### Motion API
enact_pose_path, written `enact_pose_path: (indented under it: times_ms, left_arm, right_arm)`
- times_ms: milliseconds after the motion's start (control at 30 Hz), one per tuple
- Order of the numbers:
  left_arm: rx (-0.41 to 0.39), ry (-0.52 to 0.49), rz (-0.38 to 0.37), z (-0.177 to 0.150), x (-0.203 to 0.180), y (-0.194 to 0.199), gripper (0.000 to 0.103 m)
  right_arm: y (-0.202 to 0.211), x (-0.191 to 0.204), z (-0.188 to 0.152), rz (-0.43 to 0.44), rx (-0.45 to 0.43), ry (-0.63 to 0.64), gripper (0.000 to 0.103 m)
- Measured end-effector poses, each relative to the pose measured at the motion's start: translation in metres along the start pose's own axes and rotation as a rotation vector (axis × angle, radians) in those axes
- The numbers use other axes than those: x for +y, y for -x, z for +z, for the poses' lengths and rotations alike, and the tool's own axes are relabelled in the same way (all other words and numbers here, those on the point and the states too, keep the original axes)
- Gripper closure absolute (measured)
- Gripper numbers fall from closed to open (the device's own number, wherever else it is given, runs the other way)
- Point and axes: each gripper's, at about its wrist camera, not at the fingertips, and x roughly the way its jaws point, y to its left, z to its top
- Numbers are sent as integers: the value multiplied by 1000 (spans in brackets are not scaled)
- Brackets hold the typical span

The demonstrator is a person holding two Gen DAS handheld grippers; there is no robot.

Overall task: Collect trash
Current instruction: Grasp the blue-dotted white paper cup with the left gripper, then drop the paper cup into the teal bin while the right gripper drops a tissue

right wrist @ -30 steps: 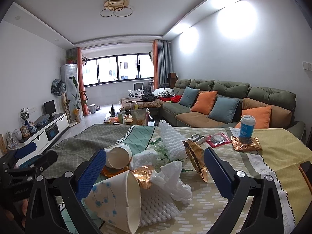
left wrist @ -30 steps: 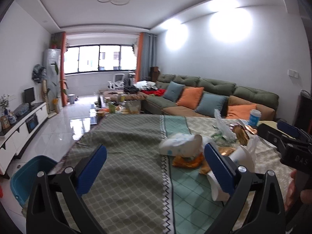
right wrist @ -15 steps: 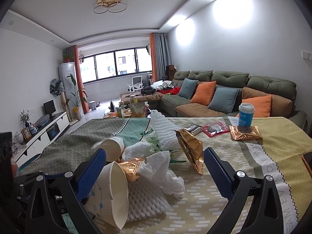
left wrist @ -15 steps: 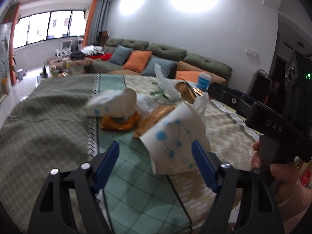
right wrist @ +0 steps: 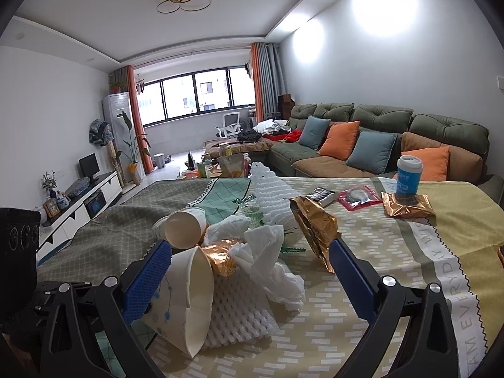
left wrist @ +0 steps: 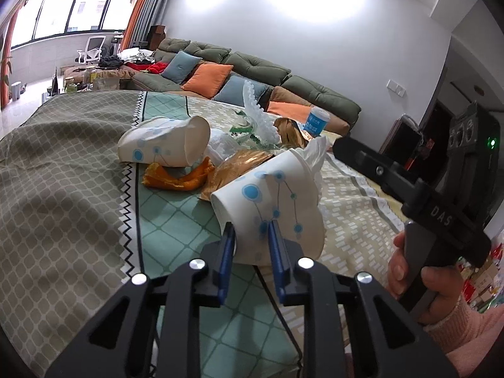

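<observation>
Since the earlier frame, the left gripper has narrowed from wide apart to clenched on the near paper cup, apparently pinching its wall. The cup lies tipped at the trash pile's near edge on the tablecloth. The right gripper remains spread wide, unchanged.

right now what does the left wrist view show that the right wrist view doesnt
Only left wrist: the left gripper pinching the near cup, the orange peel, the hand on the right gripper.
Only right wrist: the right gripper open over the pile, the red packet, the foam net.
Both: both cups, tissue, blue cup.
</observation>
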Motion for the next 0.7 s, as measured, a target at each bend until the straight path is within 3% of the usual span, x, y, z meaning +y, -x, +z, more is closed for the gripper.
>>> enact_pose_path:
  times_ms: [200, 500, 600, 667, 700]
  left_arm:
    - [-34, 10, -8, 1, 7, 16, 84]
    - [-82, 54, 29, 0, 28, 47, 84]
    - [-100, 73, 52, -1, 37, 57, 84]
    - [-109, 83, 67, 1, 41, 65, 84]
    - [-115, 90, 76, 1, 44, 69, 84]
  right_arm:
    - [-7, 1, -1, 34, 46, 7, 9]
    - [-36, -11, -10, 15, 189, -11, 51]
    - [-38, -14, -9, 13, 201, -16, 69]
    - [-36, -14, -6, 7, 196, 3, 91]
    - [-35, -13, -5, 5, 194, 11, 95]
